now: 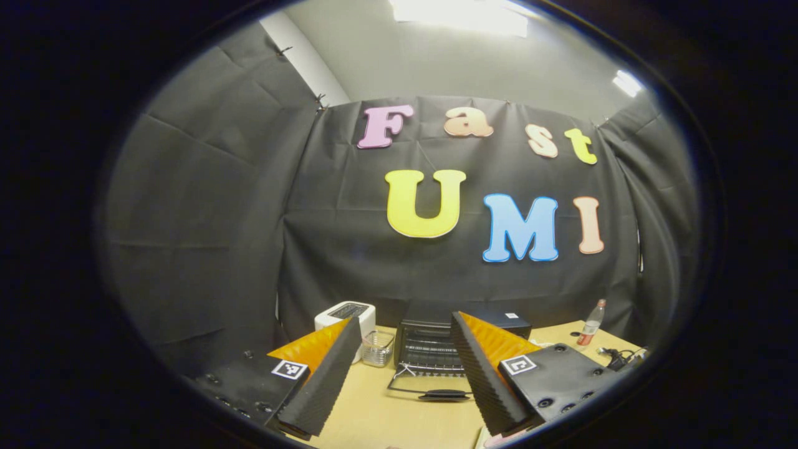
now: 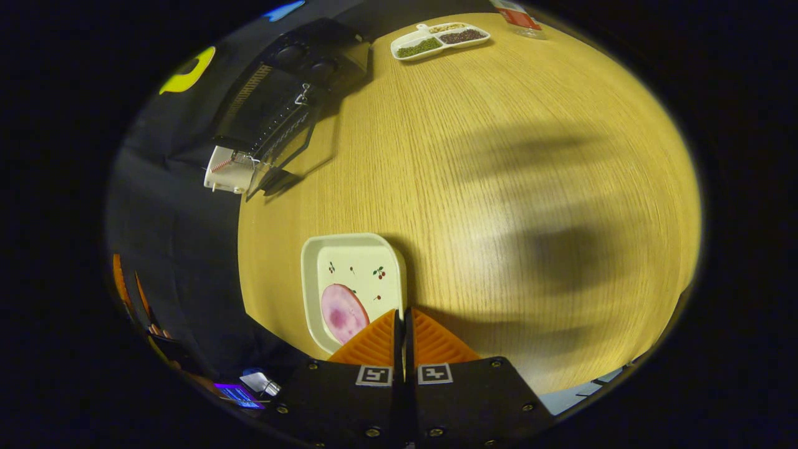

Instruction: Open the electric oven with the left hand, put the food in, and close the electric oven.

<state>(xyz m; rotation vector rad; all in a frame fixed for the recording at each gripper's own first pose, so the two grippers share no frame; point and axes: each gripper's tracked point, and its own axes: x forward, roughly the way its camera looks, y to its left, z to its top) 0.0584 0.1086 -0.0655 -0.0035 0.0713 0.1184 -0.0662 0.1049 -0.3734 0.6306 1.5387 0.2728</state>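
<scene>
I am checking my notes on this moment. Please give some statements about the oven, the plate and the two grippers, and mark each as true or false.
1. The oven door is open. True.
2. The left gripper holds the door handle. False: its fingers are spread, gripping nothing.
3. The right gripper is at the plate edge, fingers together. True.
4. The plate carries green beans. False: a pink round slice lies on it.
5. A white toaster stands beside the oven. True.
</scene>
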